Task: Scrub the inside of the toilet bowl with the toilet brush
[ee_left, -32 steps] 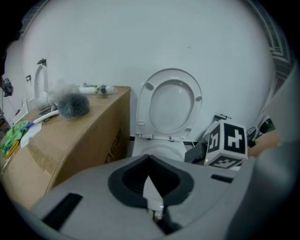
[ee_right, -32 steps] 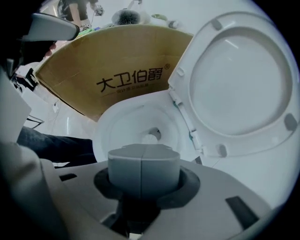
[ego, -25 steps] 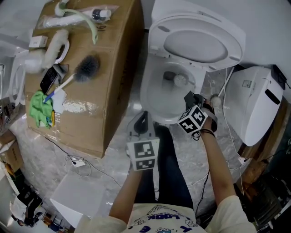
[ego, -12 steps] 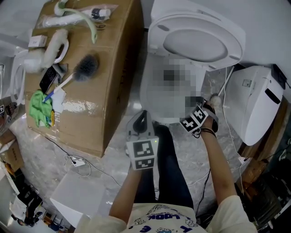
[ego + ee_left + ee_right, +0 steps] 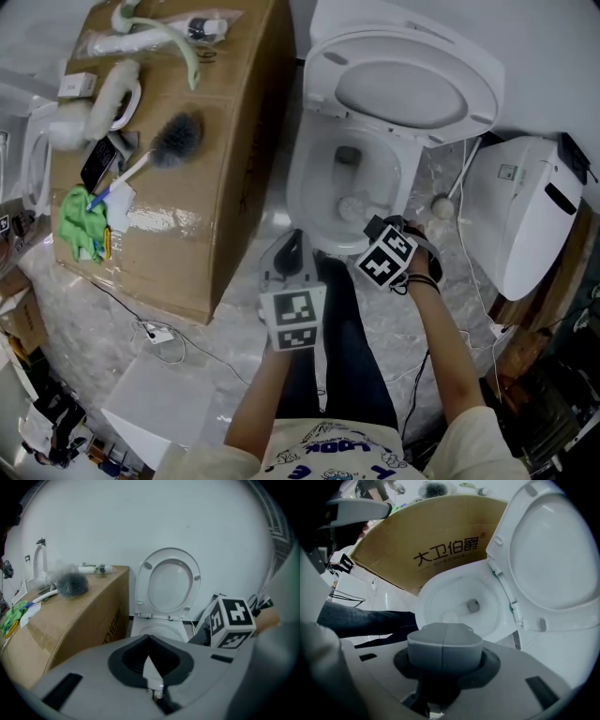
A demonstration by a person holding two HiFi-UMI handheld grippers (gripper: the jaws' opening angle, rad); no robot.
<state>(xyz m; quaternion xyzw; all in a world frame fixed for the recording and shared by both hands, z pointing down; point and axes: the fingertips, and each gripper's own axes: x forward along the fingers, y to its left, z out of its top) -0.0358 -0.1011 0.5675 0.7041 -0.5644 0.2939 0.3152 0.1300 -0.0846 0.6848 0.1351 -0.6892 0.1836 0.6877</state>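
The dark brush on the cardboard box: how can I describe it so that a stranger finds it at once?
Left of the toilet stands a big cardboard box. On its top lies a brush with a pale handle. Its round, dark grey bristle head sets it apart from the green cloth and the white fluffy tool nearby.

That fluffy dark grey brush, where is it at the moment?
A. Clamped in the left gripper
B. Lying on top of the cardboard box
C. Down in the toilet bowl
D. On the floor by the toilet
B. The dark grey brush lies on top of the cardboard box; the one down in the toilet bowl is a white toilet brush.
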